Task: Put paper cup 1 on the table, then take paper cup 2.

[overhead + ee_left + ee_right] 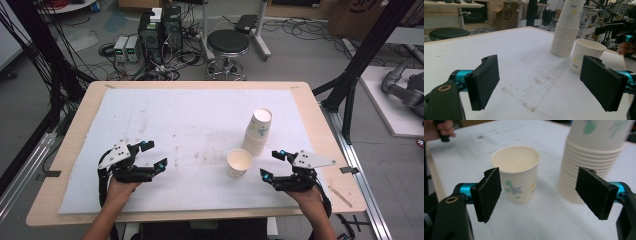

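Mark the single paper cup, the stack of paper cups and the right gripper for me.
single paper cup (pixel 239 163), high view, on its open rim and inside.
stack of paper cups (pixel 257 131), high view, on the side wall, mid-height.
right gripper (pixel 273 164), high view, midway between its open fingertips.

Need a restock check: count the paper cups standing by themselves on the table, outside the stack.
1. The single upright paper cup stands on the white mat, just in front of the upside-down cup stack. The nested cups in the stack are too tight to count.
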The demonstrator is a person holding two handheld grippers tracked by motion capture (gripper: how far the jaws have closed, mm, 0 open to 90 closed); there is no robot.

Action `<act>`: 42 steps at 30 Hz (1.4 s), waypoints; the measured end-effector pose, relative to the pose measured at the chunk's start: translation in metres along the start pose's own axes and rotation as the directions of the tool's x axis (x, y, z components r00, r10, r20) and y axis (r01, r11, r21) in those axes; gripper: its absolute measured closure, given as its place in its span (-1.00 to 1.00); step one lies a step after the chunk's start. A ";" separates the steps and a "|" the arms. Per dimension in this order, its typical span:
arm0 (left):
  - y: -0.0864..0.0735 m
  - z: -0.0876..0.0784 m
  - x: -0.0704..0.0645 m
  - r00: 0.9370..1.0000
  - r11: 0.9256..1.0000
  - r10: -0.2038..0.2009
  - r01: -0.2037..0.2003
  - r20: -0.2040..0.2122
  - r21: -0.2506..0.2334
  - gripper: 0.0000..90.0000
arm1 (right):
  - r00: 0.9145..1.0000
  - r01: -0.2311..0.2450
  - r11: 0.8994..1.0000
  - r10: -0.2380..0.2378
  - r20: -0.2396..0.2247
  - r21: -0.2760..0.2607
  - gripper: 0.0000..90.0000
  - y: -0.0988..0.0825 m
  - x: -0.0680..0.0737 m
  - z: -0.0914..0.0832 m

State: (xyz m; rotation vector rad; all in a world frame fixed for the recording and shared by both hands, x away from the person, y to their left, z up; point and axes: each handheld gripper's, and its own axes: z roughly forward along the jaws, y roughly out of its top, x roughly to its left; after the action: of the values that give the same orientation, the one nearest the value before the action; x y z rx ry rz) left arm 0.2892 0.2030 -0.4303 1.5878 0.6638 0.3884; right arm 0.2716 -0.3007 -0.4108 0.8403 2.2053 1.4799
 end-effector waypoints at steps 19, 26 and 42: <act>-0.001 -0.007 0.002 1.000 1.000 -0.006 0.006 -0.007 -0.001 -0.64 | 0.969 -0.062 0.996 0.076 0.237 -0.066 -0.52 0.000 -0.016 -0.023; 0.000 -0.007 0.002 1.000 1.000 -0.008 0.008 -0.005 -0.002 -0.64 | 0.973 -0.051 0.997 0.063 0.221 -0.062 -0.52 0.002 -0.015 -0.020; 0.035 0.033 0.003 0.998 0.999 -0.018 0.015 0.068 0.042 -0.64 | 0.970 -0.063 0.997 0.072 0.232 -0.049 -0.52 0.000 -0.019 -0.025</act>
State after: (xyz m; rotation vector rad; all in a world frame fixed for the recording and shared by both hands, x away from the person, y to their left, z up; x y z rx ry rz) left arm 0.3178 0.1782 -0.4007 1.6269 0.6354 0.3085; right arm 0.2715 -0.3306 -0.4019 1.0286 1.9852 1.3737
